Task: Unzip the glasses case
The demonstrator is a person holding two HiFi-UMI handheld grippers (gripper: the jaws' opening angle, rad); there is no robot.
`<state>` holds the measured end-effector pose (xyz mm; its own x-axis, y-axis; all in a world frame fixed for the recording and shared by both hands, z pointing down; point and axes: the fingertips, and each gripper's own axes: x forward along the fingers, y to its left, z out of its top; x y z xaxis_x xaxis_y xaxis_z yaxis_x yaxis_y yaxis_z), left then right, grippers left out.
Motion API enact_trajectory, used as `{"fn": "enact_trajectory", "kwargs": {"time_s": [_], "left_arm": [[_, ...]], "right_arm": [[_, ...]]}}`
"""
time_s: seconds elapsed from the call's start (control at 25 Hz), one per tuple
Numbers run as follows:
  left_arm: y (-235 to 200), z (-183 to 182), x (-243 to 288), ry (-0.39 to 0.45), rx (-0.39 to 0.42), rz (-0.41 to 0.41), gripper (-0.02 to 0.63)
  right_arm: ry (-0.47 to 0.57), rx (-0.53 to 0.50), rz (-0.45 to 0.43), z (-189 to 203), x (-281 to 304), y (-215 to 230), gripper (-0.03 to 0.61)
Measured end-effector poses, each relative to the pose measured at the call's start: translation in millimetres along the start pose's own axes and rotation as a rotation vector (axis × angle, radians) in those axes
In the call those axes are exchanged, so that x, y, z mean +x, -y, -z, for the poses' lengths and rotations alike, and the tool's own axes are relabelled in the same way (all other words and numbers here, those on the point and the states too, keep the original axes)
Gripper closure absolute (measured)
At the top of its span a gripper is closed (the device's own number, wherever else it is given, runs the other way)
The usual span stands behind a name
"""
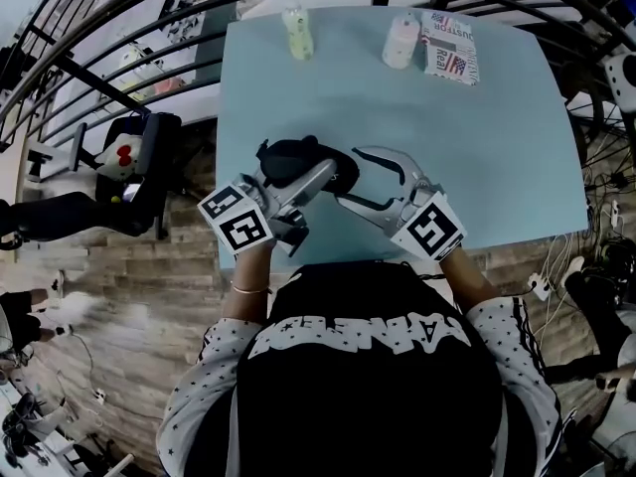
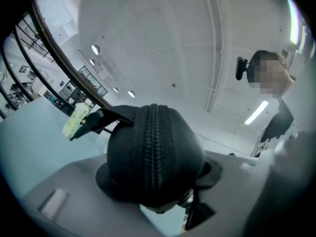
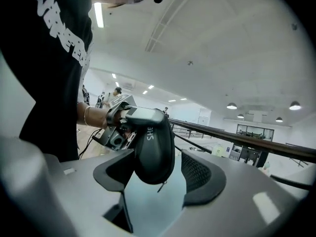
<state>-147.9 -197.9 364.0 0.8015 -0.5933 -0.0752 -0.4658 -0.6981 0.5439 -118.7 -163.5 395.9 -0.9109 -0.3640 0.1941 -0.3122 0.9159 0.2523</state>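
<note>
Lab-like hall: black railing (image 3: 237, 138), floor cables (image 1: 594, 251), recessed ceiling lights (image 3: 232, 105), blue worktable (image 1: 497, 167).

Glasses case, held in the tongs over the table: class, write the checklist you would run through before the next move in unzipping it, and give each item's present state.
1. Left tongs clamp the glasses case: ok.
2. Zipper shut along the stretch that shows: ok.
3. Right tongs open, one jaw on each side of the case's end: ok.
4. Thin tab under that end, likely the pull, pinched: not ok; it hangs free.
5. Case resting on the table: cannot tell.
6. Bottle and packet stand apart from the case, at the far edge: ok.
</note>
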Motion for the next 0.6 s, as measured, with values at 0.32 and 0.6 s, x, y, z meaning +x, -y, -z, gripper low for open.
{"fn": "enact_trajectory", "kwargs": {"time_s": [0.32, 0.6], "left_arm": [[10.6, -21.4, -10.1, 0.061, -0.002, 0.033, 0.614], [21.7, -16.8, -4.6, 0.047, -0.008, 0.069, 0.614]], "right_arm": [[-0.079, 0.079, 0.062, 35.4, -21.5, 7.0, 0.461], [-0.080, 0.070, 0.052, 35.4, -16.9, -0.1, 0.492]]}}
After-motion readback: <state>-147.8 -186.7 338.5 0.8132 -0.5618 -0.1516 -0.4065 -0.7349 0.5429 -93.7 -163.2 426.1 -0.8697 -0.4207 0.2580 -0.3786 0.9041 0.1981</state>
